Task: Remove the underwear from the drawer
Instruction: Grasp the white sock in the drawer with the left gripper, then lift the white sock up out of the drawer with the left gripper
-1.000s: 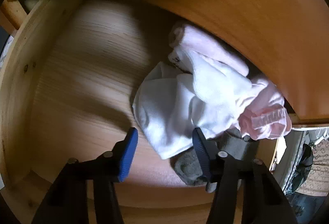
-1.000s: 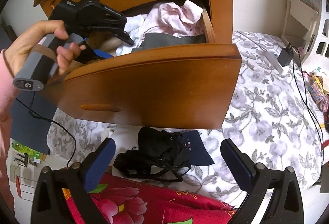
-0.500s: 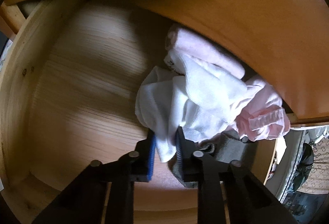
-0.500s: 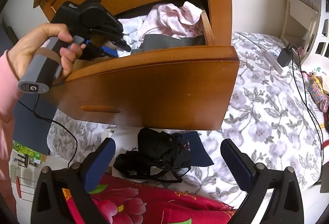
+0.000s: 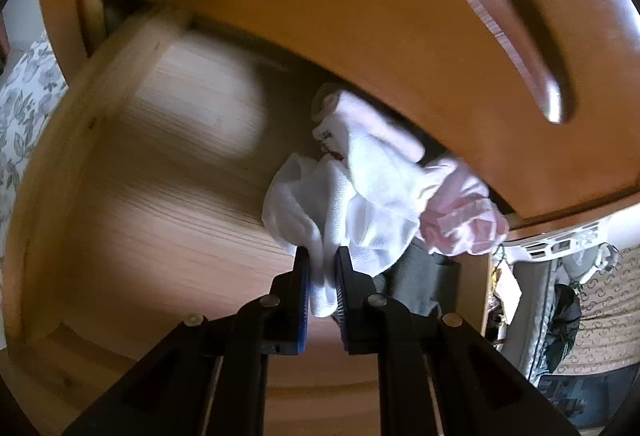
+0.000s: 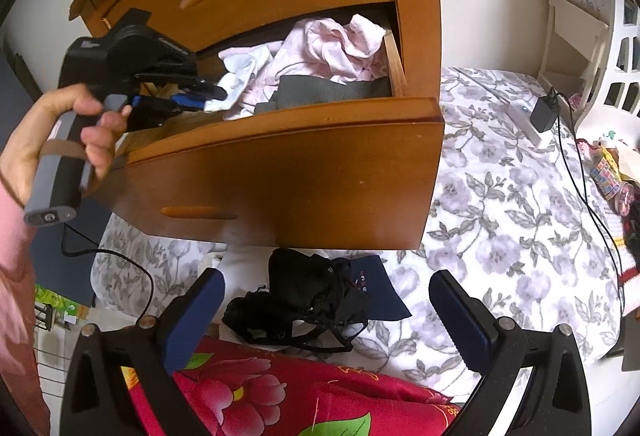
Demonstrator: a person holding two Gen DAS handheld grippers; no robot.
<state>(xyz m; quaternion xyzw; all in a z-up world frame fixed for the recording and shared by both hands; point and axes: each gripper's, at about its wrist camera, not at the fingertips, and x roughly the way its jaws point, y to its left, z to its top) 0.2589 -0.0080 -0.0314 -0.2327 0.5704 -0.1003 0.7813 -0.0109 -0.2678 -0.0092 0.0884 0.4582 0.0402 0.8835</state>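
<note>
Where left tongs [image 5: 322,270] pinch, seemingly white underwear [image 5: 352,204]

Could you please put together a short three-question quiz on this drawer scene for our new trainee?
1. True or false: the left gripper is shut on the white garment.
2. Which item lies on the floral bedspread below the open drawer? A) black underwear B) a grey towel C) a pink sock
3. Fill in: the right gripper is ____ and holds nothing.

Key
1. True: white cloth is pinched between its fingers.
2. A: the black underwear lies beside a navy cloth.
3. Open: its fingers stand wide apart above the bed.
</note>
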